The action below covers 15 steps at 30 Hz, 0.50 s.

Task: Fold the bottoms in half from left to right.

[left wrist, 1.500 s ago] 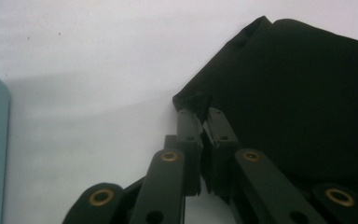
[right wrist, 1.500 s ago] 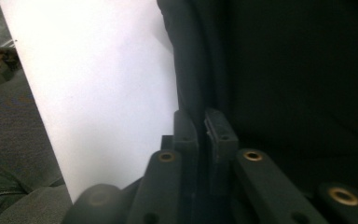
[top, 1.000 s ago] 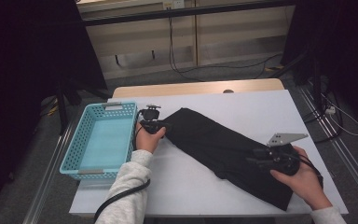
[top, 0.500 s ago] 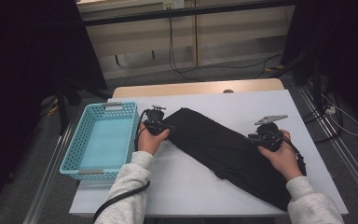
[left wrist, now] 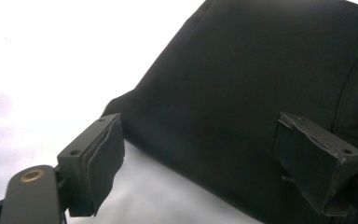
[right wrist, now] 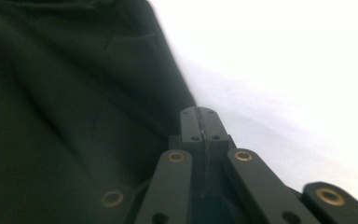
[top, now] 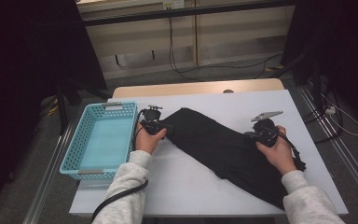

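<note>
High view: black garment [top: 223, 149] between grippers; left gripper [top: 161, 127] spread wide at its end, right gripper [top: 247, 134] clenched at edge.

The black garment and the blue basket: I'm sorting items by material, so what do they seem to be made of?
The black garment looks like soft matte woven cloth: it creases, lies limp and shows stitched seams. The blue basket seems to be moulded plastic with a slight sheen, its walls a regular lattice of holes.
</note>
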Each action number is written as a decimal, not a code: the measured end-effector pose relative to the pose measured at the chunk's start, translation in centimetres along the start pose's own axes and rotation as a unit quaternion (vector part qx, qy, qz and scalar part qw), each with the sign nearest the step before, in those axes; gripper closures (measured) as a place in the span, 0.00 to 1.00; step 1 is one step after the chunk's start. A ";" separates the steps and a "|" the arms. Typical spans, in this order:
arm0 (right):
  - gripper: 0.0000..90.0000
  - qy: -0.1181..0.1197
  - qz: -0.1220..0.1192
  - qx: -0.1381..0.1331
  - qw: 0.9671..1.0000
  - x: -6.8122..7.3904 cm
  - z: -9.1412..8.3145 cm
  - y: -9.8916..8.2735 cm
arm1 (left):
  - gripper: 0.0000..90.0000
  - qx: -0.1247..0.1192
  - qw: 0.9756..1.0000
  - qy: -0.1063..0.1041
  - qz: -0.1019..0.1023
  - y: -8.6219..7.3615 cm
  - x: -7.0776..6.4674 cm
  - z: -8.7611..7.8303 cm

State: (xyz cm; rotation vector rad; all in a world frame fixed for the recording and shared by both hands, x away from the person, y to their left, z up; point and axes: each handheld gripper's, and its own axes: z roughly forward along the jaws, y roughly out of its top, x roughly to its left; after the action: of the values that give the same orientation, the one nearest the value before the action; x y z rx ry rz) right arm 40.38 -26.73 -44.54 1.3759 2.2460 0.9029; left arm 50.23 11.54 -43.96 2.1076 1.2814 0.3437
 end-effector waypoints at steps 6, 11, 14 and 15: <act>0.97 0.011 0.026 0.004 1.000 -0.6 0.5 -0.3 | 0.19 0.001 1.000 0.002 -0.004 0.1 0.3 0.2; 0.77 -0.006 0.020 0.004 1.000 -0.3 0.2 -0.4 | 0.19 0.002 1.000 0.008 -0.014 0.4 0.9 0.7; 0.67 -0.009 0.014 0.002 1.000 -0.3 -0.5 -0.5 | 0.18 0.000 1.000 0.012 -0.020 0.7 1.3 1.1; 0.64 -0.007 0.015 0.001 1.000 -0.3 -0.8 -0.5 | 0.17 -0.003 1.000 0.005 -0.019 0.9 1.4 1.3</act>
State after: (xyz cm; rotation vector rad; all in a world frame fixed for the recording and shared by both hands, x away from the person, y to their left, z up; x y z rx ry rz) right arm 39.69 -27.44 -44.28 1.4169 2.2219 0.8981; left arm 52.16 11.97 -44.51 2.0758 1.3229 0.3404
